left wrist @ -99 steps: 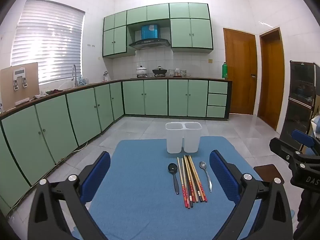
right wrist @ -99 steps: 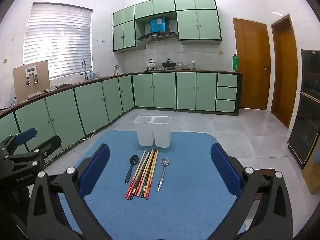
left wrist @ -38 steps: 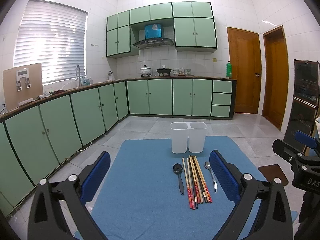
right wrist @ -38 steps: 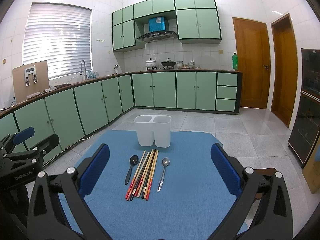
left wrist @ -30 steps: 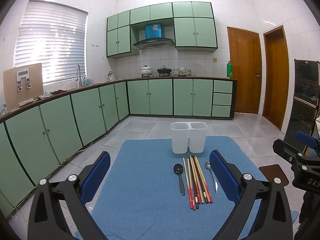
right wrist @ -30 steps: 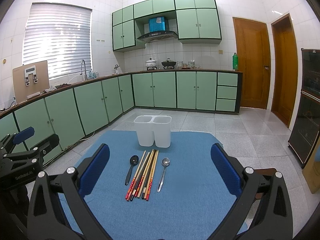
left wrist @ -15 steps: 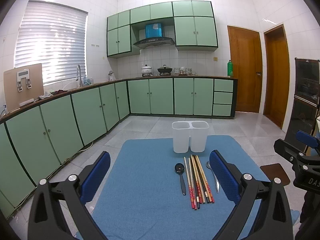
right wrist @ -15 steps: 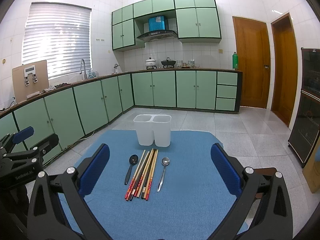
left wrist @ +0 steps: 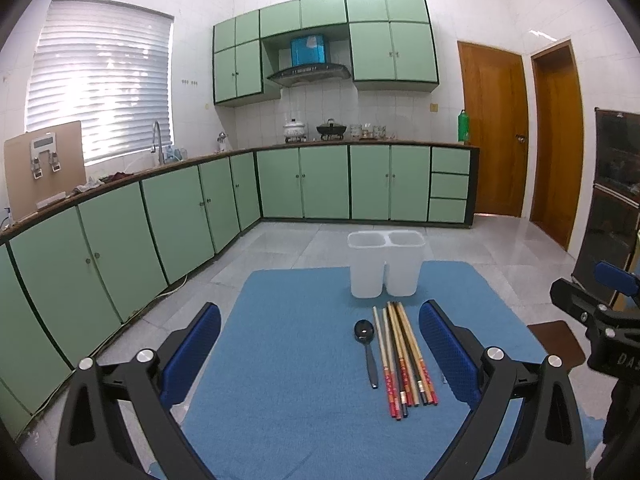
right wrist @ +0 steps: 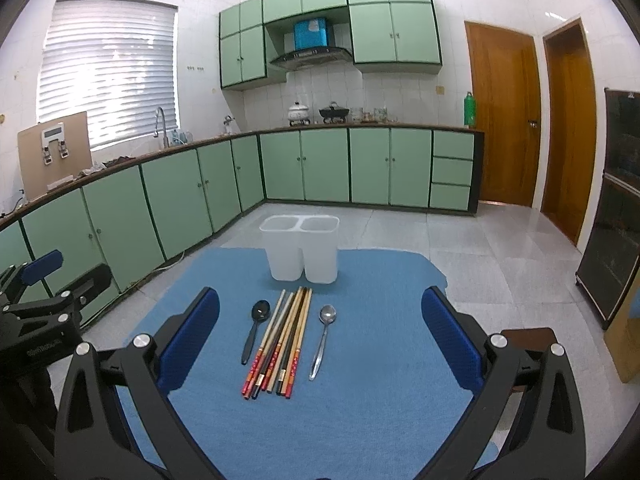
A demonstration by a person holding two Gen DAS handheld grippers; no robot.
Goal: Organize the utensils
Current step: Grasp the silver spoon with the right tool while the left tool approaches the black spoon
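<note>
The chopsticks (right wrist: 280, 342) lie bundled on the blue table (right wrist: 360, 400) between a black spoon (right wrist: 254, 330) and a silver spoon (right wrist: 322, 338), before a white two-compartment holder (right wrist: 300, 254), both left gripper (left wrist: 320, 354) and right gripper (right wrist: 320, 340) hovering wide apart, empty

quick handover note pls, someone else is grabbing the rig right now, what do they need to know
Left gripper: jaws open, empty, held above the blue mat.
Right gripper: jaws open, empty, also above the mat.
Things: the white two-compartment holder stands upright at the far end of the mat; no utensil shows above its rims. In front of it, in a row: black spoon, bundle of chopsticks, silver spoon, all lying flat with handles toward the rig.
Done: nothing sorted yet.
Left: pick up both spoons and the chopsticks and put them into the holder.
</note>
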